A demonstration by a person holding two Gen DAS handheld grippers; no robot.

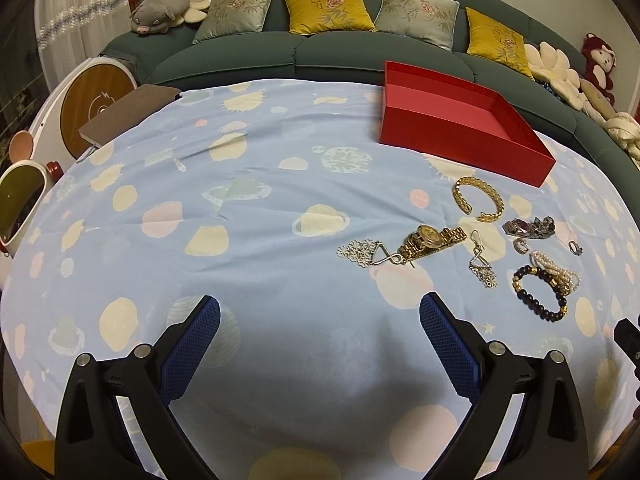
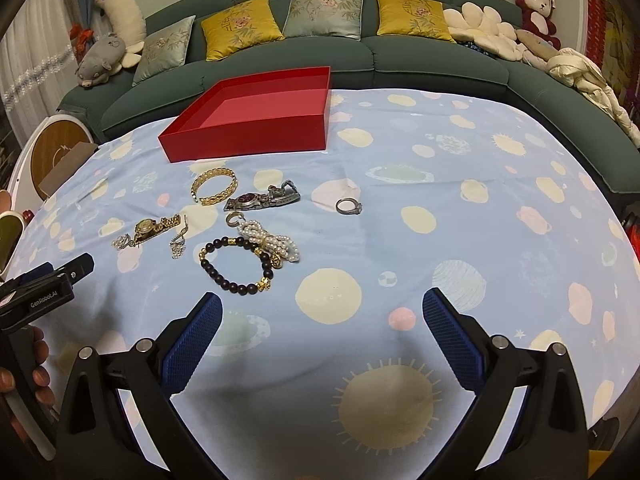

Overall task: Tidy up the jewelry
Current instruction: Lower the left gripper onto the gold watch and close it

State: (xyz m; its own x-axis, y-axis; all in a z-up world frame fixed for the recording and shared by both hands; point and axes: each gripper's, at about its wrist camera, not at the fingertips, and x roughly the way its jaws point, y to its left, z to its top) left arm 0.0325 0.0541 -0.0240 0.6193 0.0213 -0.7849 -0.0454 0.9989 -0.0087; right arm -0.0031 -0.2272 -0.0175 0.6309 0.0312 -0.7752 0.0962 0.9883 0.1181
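An empty red box [image 1: 460, 120] [image 2: 256, 116] stands at the far side of the table. In front of it lie a gold bangle [image 1: 478, 199] [image 2: 214, 188], a gold watch [image 1: 430, 242] [image 2: 150, 226], a silver watch [image 1: 530, 227] [image 2: 262, 199], silver earrings [image 1: 482, 264] [image 2: 178, 242], a dark bead bracelet [image 1: 538, 292] [image 2: 238, 266], a pearl bracelet [image 1: 556, 270] [image 2: 270, 242] and a ring [image 2: 349, 206]. My left gripper [image 1: 320, 320] is open and empty, left of the jewelry. My right gripper [image 2: 322, 318] is open and empty, near the bead bracelet.
The table wears a blue planet-print cloth [image 1: 240, 220] [image 2: 460, 220]. A green sofa [image 1: 304, 48] [image 2: 400, 52] with cushions and plush toys runs behind it. The left gripper's body shows at the left edge of the right wrist view [image 2: 40, 292]. A brown board [image 1: 128, 112] lies at the far left.
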